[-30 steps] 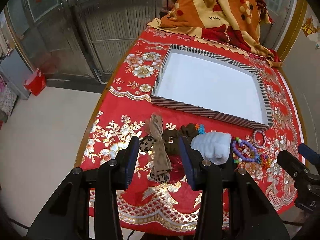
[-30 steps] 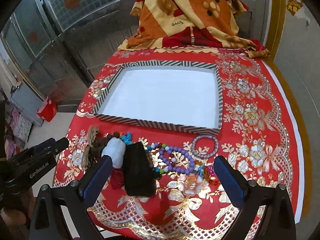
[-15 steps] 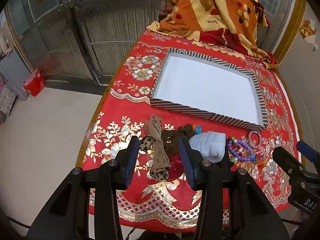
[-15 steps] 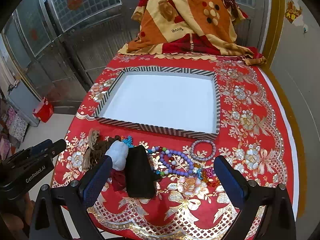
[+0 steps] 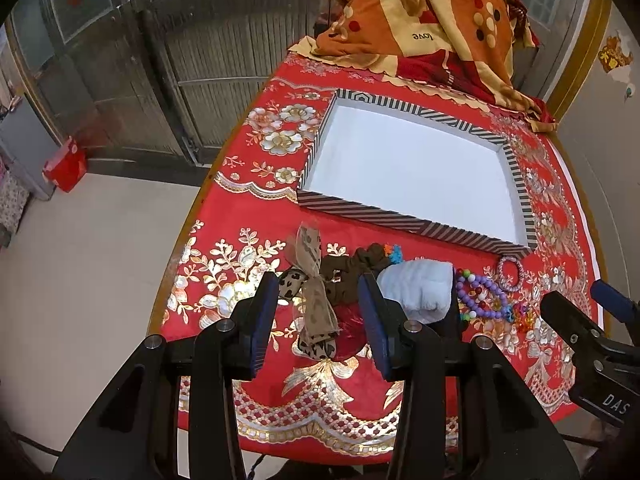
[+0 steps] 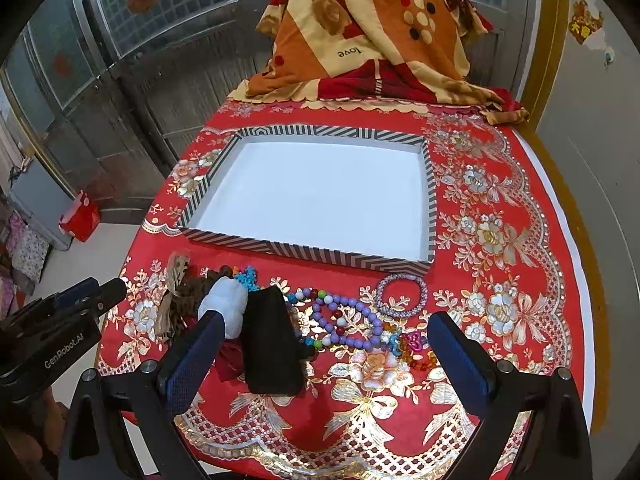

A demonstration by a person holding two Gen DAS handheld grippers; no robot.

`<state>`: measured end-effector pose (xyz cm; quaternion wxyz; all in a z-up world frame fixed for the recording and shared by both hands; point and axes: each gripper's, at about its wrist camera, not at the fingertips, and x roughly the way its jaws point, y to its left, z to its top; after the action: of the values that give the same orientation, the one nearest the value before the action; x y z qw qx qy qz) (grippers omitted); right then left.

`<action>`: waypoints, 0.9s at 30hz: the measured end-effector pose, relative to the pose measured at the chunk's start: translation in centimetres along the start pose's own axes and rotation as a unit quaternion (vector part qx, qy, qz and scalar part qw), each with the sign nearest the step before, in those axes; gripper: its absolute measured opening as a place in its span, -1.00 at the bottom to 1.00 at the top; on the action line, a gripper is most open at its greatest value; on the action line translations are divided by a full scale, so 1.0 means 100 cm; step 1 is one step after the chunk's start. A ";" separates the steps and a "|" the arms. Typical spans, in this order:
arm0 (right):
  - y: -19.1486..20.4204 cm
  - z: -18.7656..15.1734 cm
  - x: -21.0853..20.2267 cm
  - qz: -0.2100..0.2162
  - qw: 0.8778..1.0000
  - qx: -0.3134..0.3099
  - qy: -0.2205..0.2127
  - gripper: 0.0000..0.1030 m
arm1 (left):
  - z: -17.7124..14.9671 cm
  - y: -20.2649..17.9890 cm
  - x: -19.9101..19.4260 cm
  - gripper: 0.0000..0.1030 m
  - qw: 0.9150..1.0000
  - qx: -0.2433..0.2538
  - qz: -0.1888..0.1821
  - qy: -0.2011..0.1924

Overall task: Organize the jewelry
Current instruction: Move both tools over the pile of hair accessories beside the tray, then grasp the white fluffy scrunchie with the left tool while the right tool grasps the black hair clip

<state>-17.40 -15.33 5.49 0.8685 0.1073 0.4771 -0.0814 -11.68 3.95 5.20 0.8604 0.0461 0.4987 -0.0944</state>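
An empty striped-rim tray with a white floor lies on the red tablecloth. In front of it lies a row of accessories: a leopard-print bow, a brown scrunchie, a white fluffy scrunchie, a black pouch, a purple bead bracelet and a pink bead bracelet. My left gripper is open and empty, above the bow. My right gripper is wide open and empty, above the beads and pouch.
A folded orange and red blanket lies at the far end of the table. Small coloured plastic charms lie by the purple beads. A red box stands on the floor to the left. The table's near edge is just below the grippers.
Both grippers have drawn back and up a little from the table, so the tray and accessories sit farther away. Nothing was grasped or moved.
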 end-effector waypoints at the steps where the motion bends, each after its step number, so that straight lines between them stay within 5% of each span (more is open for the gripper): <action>1: 0.000 0.000 0.001 -0.001 1.000 -0.001 0.002 0.95 | 0.000 0.000 0.000 -0.21 1.000 0.000 0.001 0.001; 27: 0.001 -0.001 0.004 0.000 1.000 -0.007 0.006 0.95 | -0.001 -0.002 0.004 -0.21 1.000 0.002 -0.003 0.009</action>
<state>-17.22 -15.18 5.08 0.8664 0.1015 0.4827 -0.0778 -11.63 3.69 4.79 0.8556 0.0474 0.5062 -0.0973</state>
